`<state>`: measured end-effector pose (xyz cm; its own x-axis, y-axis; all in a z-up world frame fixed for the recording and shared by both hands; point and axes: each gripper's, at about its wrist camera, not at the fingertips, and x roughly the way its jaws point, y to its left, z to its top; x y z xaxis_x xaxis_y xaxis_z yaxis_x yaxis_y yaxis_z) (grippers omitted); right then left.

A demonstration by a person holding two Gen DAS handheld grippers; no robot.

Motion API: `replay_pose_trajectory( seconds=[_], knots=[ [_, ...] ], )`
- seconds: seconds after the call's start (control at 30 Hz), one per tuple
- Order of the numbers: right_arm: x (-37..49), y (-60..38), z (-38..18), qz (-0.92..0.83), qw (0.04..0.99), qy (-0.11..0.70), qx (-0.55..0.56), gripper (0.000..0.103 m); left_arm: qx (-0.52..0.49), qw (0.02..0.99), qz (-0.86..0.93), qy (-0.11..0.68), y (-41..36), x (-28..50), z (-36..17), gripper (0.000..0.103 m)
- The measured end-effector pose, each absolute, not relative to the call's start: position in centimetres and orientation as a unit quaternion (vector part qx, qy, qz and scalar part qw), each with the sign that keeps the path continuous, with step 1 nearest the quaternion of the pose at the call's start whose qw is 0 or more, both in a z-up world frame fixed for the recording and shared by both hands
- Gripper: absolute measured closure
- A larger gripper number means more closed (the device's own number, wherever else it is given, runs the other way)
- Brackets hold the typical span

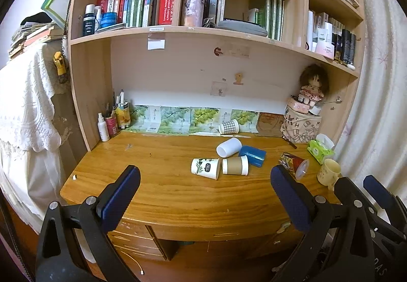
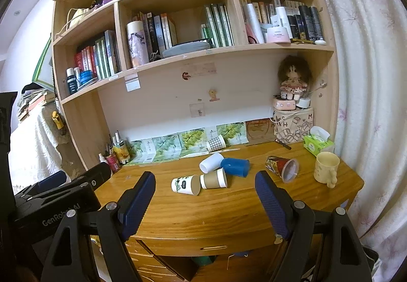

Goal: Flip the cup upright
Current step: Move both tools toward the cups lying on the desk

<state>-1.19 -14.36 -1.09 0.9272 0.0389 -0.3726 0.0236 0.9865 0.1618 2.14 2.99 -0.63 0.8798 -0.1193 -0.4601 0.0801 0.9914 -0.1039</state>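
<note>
Several cups lie on their sides on the wooden desk (image 1: 165,195): a white panda-print cup (image 1: 205,168) (image 2: 185,184), a brown-sleeved cup (image 1: 235,165) (image 2: 213,179), a plain white cup (image 1: 229,147) (image 2: 211,162), a blue cup (image 1: 252,155) (image 2: 235,166), a red patterned cup (image 1: 293,163) (image 2: 282,168) and a checked cup (image 1: 229,126) (image 2: 216,142) at the back. A cream mug (image 1: 328,171) (image 2: 326,167) stands upright at the right. My left gripper (image 1: 203,190) and right gripper (image 2: 204,199) are open and empty, short of the desk's front edge.
A shelf unit with books and bottles rises behind the desk. A doll on a patterned bag (image 1: 301,127) and a green tissue pack (image 1: 320,149) stand at the back right. Pens and bottles (image 1: 114,119) stand at the back left. Drawers sit below the desk front.
</note>
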Motion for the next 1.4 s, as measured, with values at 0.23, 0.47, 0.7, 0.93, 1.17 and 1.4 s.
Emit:
replay_pose_trajectory(
  seconds=[0.23,0.47,0.7,0.93,1.17,1.4],
  knots=[
    [-0.6,-12.7,-1.1,-0.011,0.977,0.196,0.081,0.022,-0.044,0.965,-0.072,0.247,4.7,3.5,-1.0,0.001],
    [-0.2,-11.6,-1.6,-0.029,0.974,0.210,0.079,0.022,-0.058,0.959,-0.093,0.262,5.7,4.1,-1.8,0.001],
    [0.0,-11.4,-2.1,-0.053,0.968,0.229,0.089,0.022,-0.051,0.951,-0.112,0.282,5.7,4.8,-2.5,0.001],
    [0.8,-11.7,-2.7,-0.065,0.959,0.253,0.107,0.022,-0.051,0.945,-0.119,0.300,5.8,5.7,-3.0,0.001],
    [2.2,-12.5,-3.3,-0.063,0.952,0.271,0.126,0.022,-0.048,0.944,-0.117,0.304,5.7,7.1,-3.1,0.001],
    [4.5,-13.8,-4.4,-0.051,0.942,0.296,0.151,0.022,-0.038,0.943,-0.109,0.313,5.1,9.0,-3.4,0.001]
  ],
)
